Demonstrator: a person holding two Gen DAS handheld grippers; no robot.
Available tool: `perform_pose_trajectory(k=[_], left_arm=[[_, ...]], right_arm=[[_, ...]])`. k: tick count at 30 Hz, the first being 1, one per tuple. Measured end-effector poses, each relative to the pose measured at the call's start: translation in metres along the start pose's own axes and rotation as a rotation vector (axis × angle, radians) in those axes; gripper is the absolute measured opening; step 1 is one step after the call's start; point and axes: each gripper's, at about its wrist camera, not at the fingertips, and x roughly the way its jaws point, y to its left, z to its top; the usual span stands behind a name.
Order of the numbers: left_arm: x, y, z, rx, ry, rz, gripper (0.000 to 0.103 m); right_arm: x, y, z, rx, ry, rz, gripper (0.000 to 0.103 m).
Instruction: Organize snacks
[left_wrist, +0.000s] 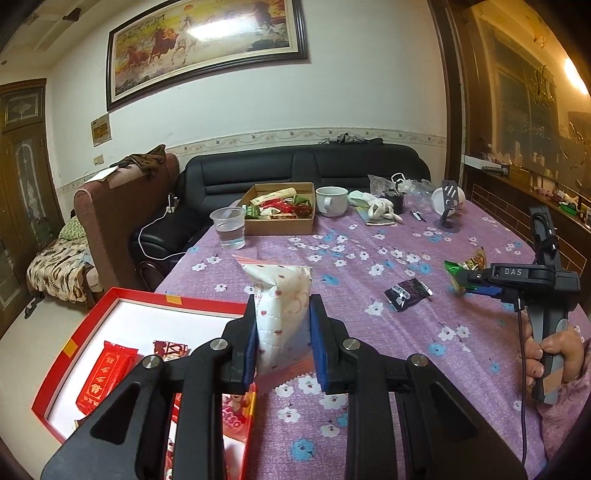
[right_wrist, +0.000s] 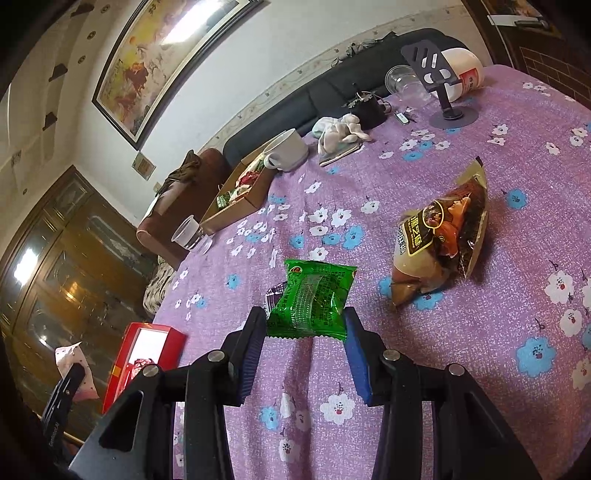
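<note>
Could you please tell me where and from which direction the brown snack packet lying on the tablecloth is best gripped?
Probably across its puffed middle, coming from above. The brown snack packet lies flat on the tablecloth, long axis running away from the right gripper, so its narrower width should fit between the jaws. The sealed ends look thin and may slip.

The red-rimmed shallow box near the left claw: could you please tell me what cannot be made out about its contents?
- Left wrist view: the left claw and its black arms cover the red-rimmed shallow box's near corner, cutting off a pink packet.
- Right wrist view: the box is too small and glare-washed to show its contents.
</note>
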Motion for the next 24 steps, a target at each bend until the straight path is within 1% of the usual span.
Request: perform_pose_trajectory(k=[7,11,16,24], left_arm=[[0.000,0.012,-0.002,-0.019,0.003,0.007,0.022],[0.000,0.019,-0.003,-0.026,0.003,0.013,0.022],[0.000,0.029,-0.005,-0.035,0.008,0.017,0.022],[-0.003,0.048,-0.007,-0.061,0.004,0.024,0.022]], right_arm=[[-0.001,0.000,0.000,-0.005,-0.009,-0.007,0.043],[-0.005,0.003,0.000,-0.008,-0.023,0.011,0.043],[-0.012,0.010,0.000,-0.008,-0.034,0.053,0.043],[-0.015,0.042,-0.007,-0.009,-0.023,0.162,0.043]])
